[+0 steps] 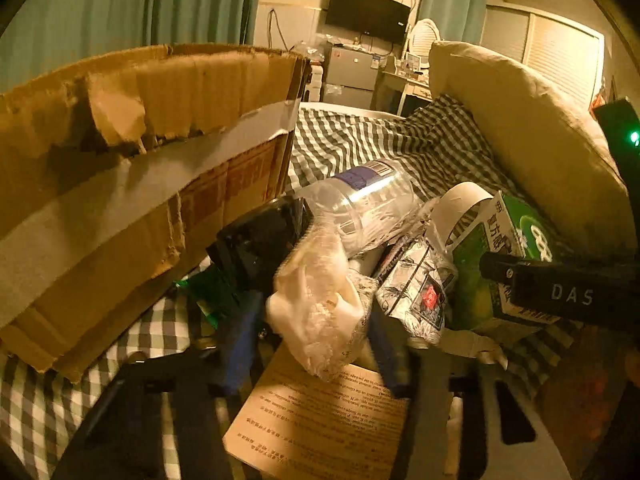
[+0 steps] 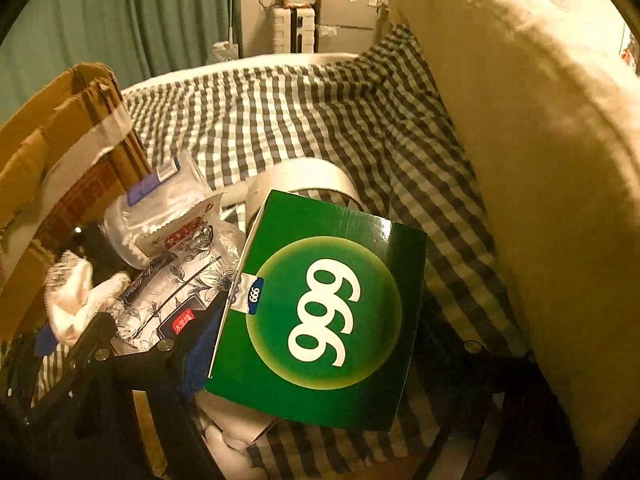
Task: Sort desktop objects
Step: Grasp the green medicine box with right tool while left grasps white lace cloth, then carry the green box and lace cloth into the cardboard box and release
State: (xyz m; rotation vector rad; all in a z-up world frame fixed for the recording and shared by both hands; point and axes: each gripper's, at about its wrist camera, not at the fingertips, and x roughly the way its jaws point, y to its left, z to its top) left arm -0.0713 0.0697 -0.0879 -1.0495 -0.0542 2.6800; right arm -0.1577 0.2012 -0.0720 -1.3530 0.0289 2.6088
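My left gripper [image 1: 316,320] is shut on a crumpled white plastic bag [image 1: 320,304] and holds it above a printed paper sheet [image 1: 320,416]. My right gripper [image 2: 320,344] is shut on a green box marked 999 [image 2: 324,312], which also shows in the left wrist view [image 1: 496,248]. A clear plastic bottle [image 1: 360,204] lies on its side beside a floral tissue pack [image 1: 420,292] and a black object [image 1: 256,236]. A roll of tape [image 2: 308,178] lies behind the green box.
A torn cardboard box [image 1: 132,152] stands at the left on the checked bedsheet [image 2: 300,112]. A cream pillow [image 2: 540,160] lies along the right. Green curtains, a wall TV [image 1: 366,12] and a small fridge stand at the far end.
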